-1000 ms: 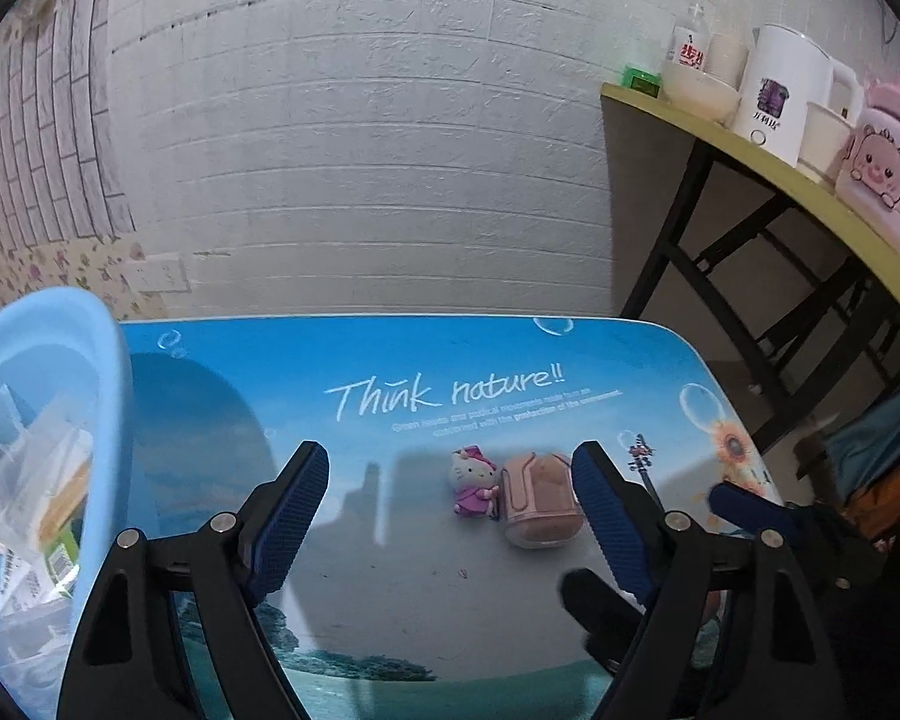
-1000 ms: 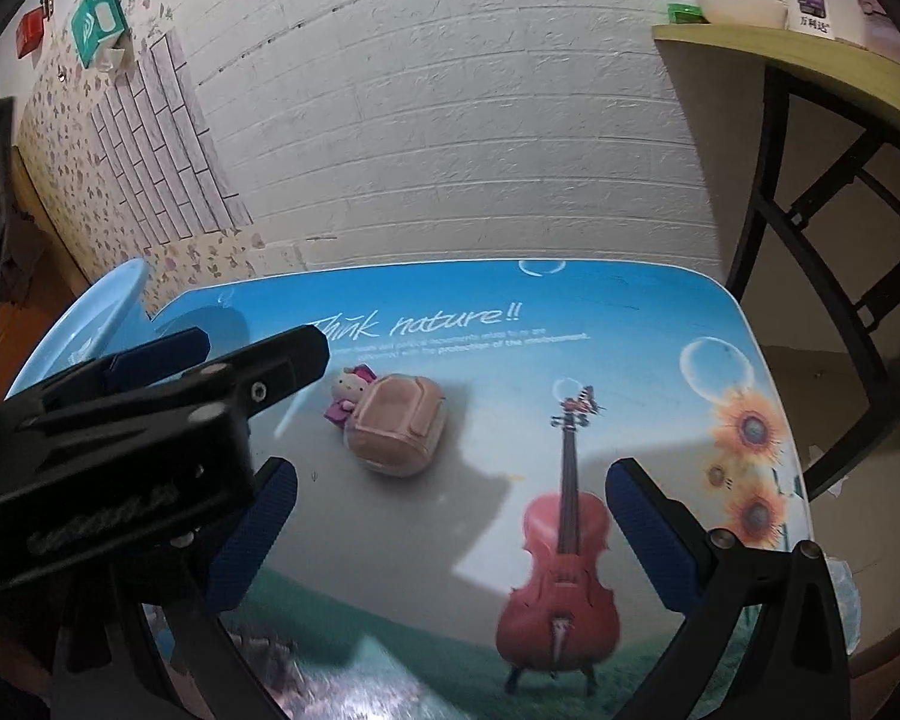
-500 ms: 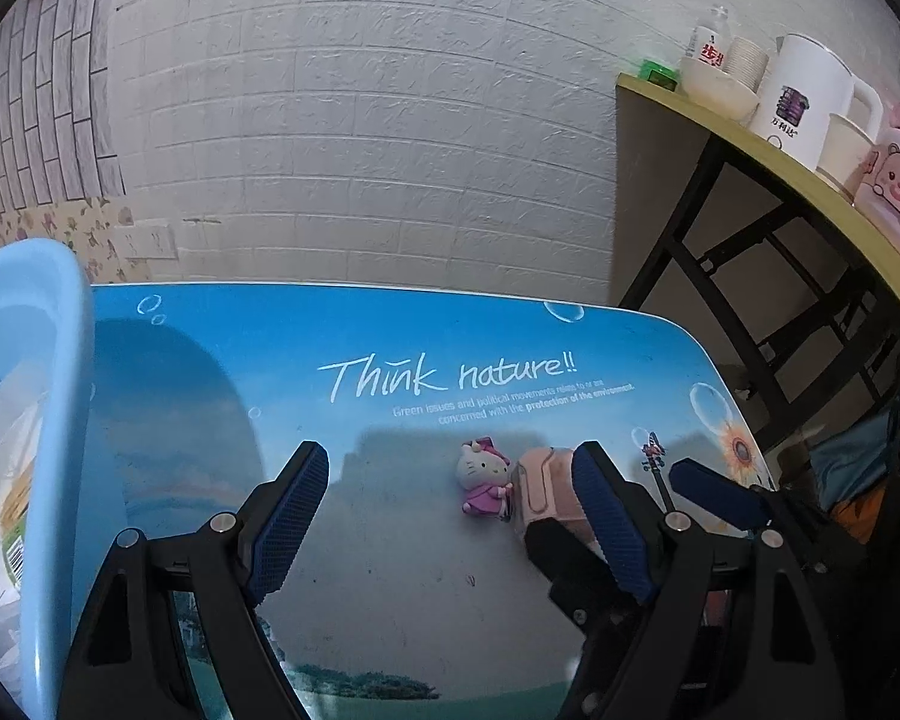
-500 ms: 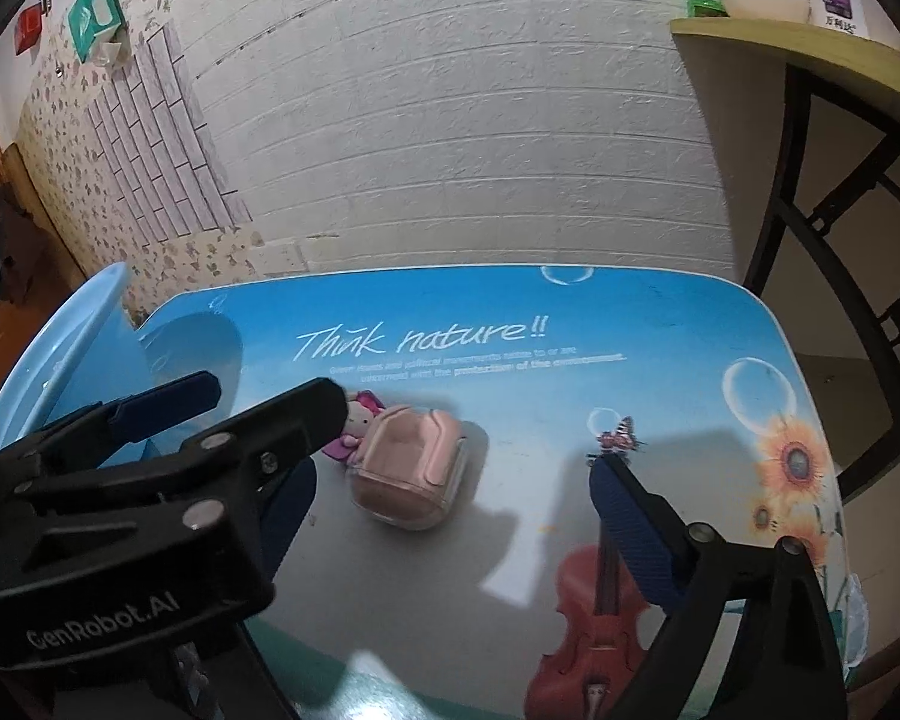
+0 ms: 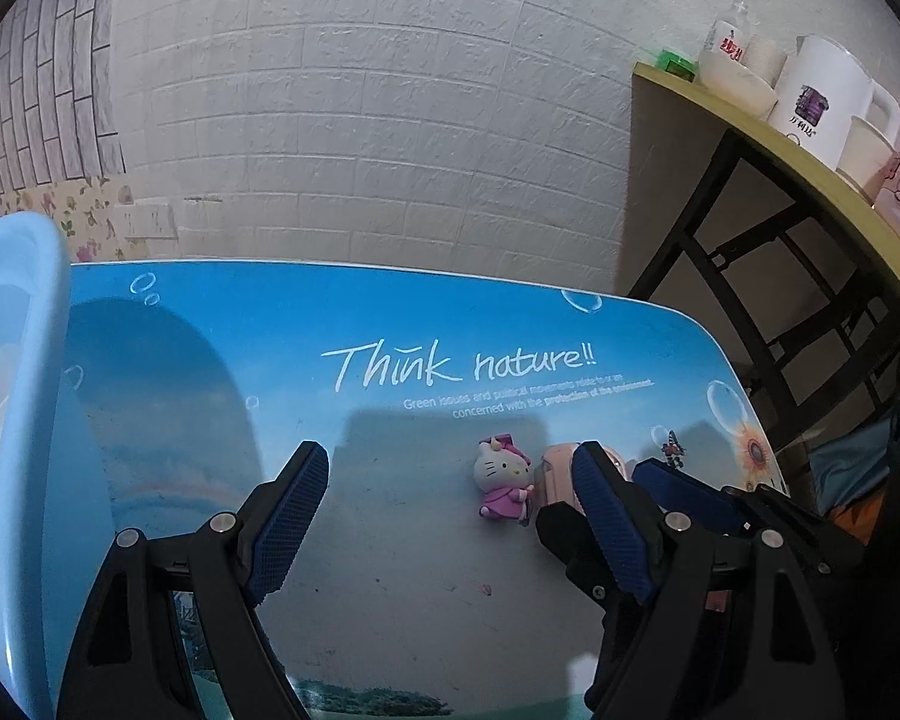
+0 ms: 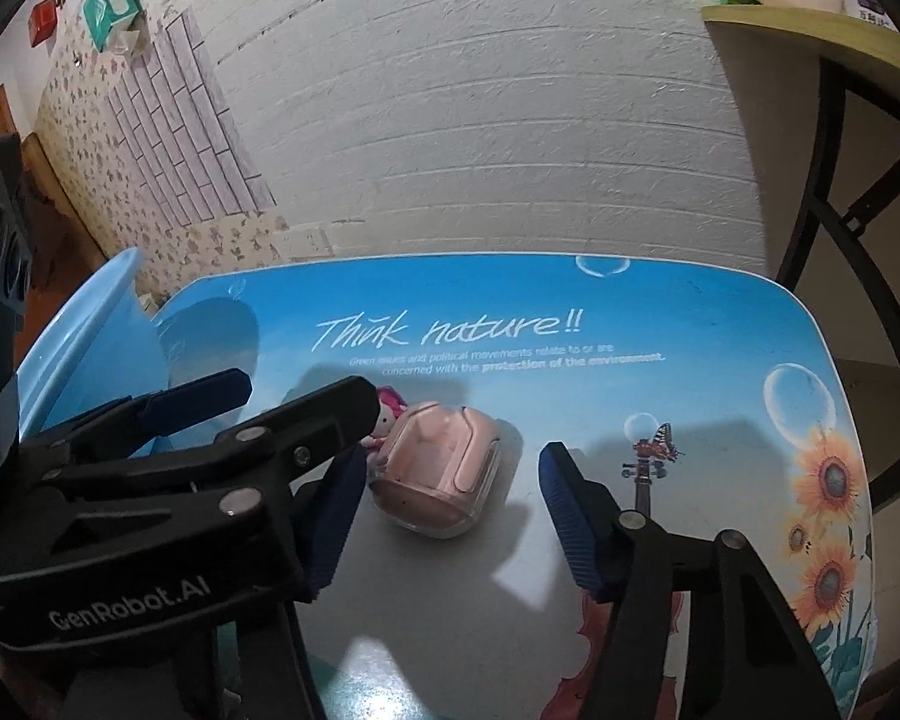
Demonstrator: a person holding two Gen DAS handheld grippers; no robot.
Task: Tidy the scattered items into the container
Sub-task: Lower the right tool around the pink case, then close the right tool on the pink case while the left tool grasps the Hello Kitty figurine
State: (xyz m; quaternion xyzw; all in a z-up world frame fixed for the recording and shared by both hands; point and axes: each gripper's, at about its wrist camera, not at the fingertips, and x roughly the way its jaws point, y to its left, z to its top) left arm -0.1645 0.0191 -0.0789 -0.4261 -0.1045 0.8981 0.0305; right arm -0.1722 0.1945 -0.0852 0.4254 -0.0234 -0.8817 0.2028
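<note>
A pink earbud case [image 6: 441,468] with a small Hello Kitty charm [image 5: 501,480] lies on the printed blue table [image 5: 390,324]. My right gripper [image 6: 450,516] is open, its fingers either side of the case, just short of it. My left gripper [image 5: 450,510] is open and empty, left of the case; its right finger hides most of the case [image 5: 558,471] in the left wrist view. The charm [image 6: 387,414] is partly hidden by the left gripper in the right wrist view. A light blue basin [image 5: 18,396] stands at the table's left edge.
The basin [image 6: 84,354] holds packets, mostly out of view. A white brick wall runs behind the table. A yellow shelf [image 5: 798,138] on a black frame at right carries a white kettle [image 5: 822,102], bowls and cups.
My right gripper has moved forward and left over the table, so the case now lies between its fingers. My left gripper has shifted slightly left; the two grippers now sit close together.
</note>
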